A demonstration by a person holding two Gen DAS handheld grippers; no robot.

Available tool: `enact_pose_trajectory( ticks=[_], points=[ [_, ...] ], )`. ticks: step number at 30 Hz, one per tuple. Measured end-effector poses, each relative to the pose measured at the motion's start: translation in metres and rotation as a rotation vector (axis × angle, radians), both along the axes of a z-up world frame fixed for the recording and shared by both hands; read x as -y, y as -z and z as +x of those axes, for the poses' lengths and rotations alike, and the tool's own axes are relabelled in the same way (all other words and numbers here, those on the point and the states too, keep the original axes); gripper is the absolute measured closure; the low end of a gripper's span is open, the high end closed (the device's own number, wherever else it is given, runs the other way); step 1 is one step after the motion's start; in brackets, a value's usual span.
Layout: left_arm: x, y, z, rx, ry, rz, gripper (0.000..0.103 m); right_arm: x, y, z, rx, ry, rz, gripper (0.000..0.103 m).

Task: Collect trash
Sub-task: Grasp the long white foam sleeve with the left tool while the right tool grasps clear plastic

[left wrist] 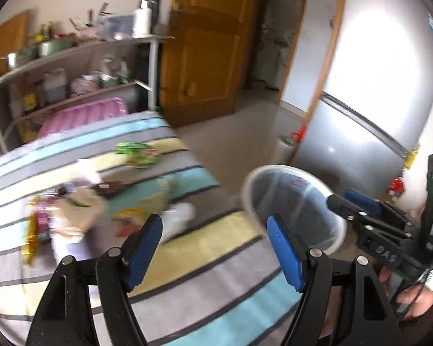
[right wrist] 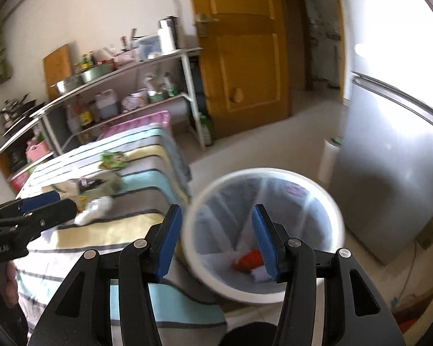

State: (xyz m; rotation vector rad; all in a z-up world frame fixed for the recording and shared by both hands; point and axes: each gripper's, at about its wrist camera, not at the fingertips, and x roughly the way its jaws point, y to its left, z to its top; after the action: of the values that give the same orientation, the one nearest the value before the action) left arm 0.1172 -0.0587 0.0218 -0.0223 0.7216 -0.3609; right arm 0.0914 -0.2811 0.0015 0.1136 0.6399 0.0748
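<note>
- Right gripper [left wrist: 336,199] body, seen from my left wrist view: raised letters, I read "DAS".
- Snack wrappers [left wrist: 135,152] on the striped cloth: print blurred, unreadable.
- Nothing else legible from here.

Motion blur smears the heap of mixed wrappers and crumpled paper [left wrist: 72,210] on the striped cloth-covered table [left wrist: 205,259], so single pieces run together and their print cannot be read. The green snack packet [left wrist: 137,152] farther back is just as soft-edged. Inside the white plastic bin with a clear liner [right wrist: 262,294], the right gripper's blue pad covers part of the red scrap [right wrist: 246,261] and the white scrap beside it. Bottles and jars on the grey metal shelf rack [right wrist: 121,70] are too small to identify. The silver refrigerator [left wrist: 375,92] is washed out by glare and cut off by the frame's edge.
</note>
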Motion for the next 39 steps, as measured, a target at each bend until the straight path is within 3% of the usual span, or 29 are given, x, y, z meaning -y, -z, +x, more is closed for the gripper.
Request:
enact_pose_trajectory(
  ticks=[10, 17, 22, 35, 39],
  points=[
    [-0.083, 0.005, -0.012, 0.006, -0.161, -0.01, 0.024, -0.068, 0.007, 0.017, 0.001, -0.208, 0.0, 0.051],
    [-0.122, 0.025, -0.009, -0.044, -0.235, -0.024, 0.023, -0.109, 0.024, 0.049, -0.076, -0.309, -0.008, 0.051],
    [-0.131, 0.046, 0.005, -0.114, -0.251, -0.053, 0.022, -0.127, 0.039, 0.069, -0.146, -0.318, 0.007, 0.051],
    [-0.128, 0.067, 0.029, -0.171, -0.245, -0.088, 0.023, -0.143, 0.055, 0.097, -0.253, -0.261, 0.108, 0.051],
    [-0.129, 0.067, 0.029, -0.172, -0.249, -0.081, 0.035, -0.149, 0.058, 0.099, -0.248, -0.267, 0.089, 0.052]
  ],
)
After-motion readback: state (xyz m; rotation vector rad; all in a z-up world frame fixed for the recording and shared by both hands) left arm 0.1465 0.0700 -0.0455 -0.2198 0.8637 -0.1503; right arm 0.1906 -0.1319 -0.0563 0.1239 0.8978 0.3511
